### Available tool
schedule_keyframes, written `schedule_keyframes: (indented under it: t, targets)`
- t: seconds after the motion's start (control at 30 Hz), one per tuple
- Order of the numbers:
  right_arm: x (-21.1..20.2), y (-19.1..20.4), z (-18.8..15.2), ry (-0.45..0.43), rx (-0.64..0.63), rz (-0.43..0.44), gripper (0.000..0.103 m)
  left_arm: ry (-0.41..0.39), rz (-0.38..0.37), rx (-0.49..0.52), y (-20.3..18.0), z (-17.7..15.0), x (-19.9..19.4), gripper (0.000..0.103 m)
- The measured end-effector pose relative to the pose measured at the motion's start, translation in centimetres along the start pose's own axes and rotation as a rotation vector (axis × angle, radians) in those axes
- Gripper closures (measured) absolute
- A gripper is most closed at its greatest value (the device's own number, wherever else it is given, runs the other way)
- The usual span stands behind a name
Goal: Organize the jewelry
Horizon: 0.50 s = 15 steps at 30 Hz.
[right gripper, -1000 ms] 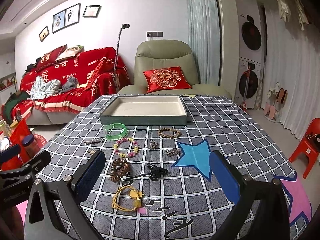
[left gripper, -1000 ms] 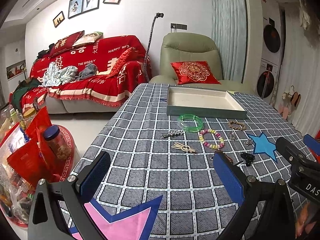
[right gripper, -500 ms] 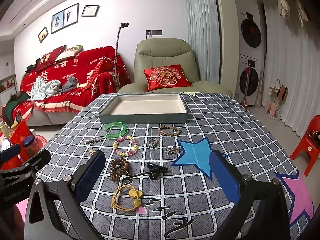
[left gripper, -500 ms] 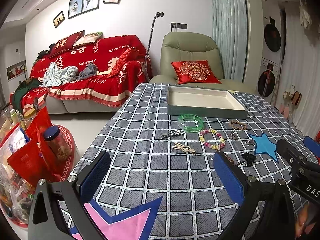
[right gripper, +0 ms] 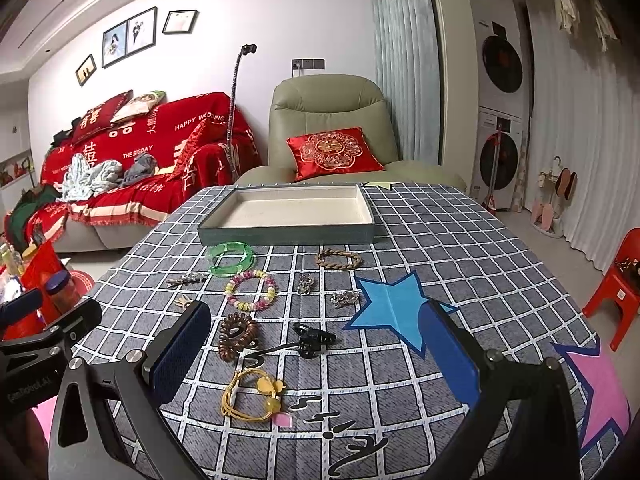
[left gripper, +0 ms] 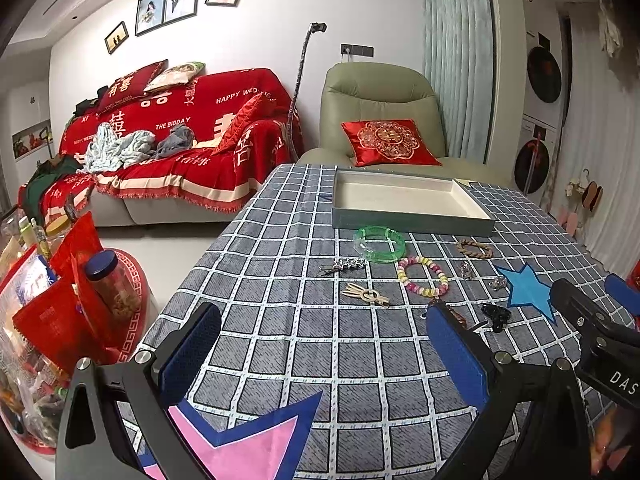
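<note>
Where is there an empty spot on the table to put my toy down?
The tray is bare inside. The cloth right of the blue star is free too. It's crowded from the green bangle down to the yellow hair tie.

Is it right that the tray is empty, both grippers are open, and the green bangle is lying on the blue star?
Not quite. The tray is empty and both the left gripper and right gripper are open, but the green bangle lies on the checked tablecloth just in front of the tray, well apart from the blue star. The right wrist view shows it.
</note>
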State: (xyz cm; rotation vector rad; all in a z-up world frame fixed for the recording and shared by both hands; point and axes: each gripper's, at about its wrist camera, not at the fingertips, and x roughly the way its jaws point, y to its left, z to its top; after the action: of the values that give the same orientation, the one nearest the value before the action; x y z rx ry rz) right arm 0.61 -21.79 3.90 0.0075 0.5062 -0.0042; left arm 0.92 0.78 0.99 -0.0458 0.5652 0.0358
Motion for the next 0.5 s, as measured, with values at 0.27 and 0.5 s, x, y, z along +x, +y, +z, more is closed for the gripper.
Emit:
schedule_keyframes:
  t: [0.27, 0.5]
  targets:
    - [0.0, -0.4, -0.4, 0.015, 0.006, 0.001, 0.0, 0.02, -0.019, -0.002, -0.4, -0.4, 0.4, 0.0]
    - [0.3, -1.1, -0.4, 0.041, 0.036, 0.003, 0.0, 0.04, -0.029, -0.001, -0.5, -0.5, 0.7, 0.0]
